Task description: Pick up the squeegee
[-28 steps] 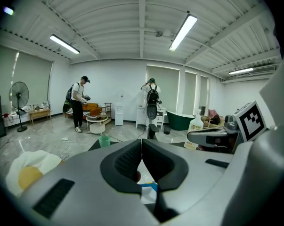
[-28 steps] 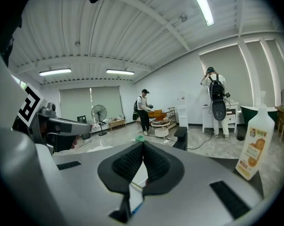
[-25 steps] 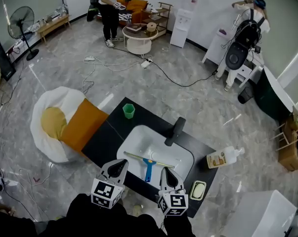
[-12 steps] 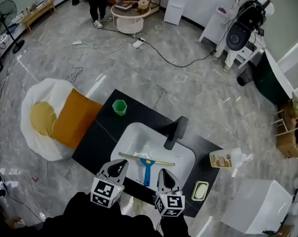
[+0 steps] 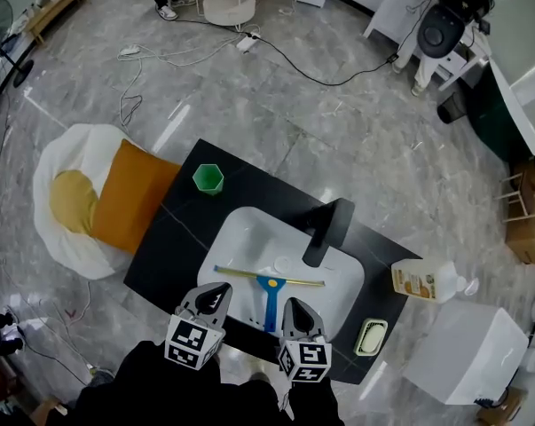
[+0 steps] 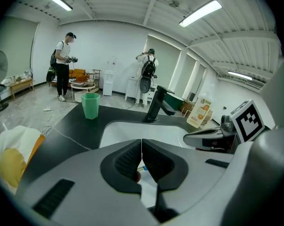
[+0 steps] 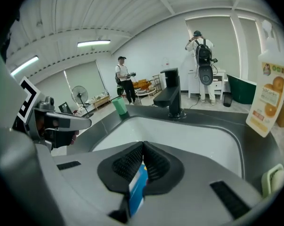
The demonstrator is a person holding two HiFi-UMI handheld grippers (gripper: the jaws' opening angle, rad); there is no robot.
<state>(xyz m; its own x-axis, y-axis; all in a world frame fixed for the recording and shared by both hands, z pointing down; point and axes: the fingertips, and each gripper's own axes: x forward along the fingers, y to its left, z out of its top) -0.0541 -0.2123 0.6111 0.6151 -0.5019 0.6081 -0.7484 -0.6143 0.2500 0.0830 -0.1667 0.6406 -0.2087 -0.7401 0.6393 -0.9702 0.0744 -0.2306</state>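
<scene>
The jaws of the left gripper and of the right gripper are pressed together, with nothing held, at the near rim of the white oval sink basin. The blue-handled squeegee with yellow blade is laid inside the basin, just ahead of both grippers, clear of the black faucet. The black countertop is surrounded by open grey marble floor.

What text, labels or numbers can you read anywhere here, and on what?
No legible text anywhere.
Bottle label: orange fruit picture and some print, too blurred to read.
Two marker cubes: black-and-white square patterns only, no letters or numbers.
</scene>
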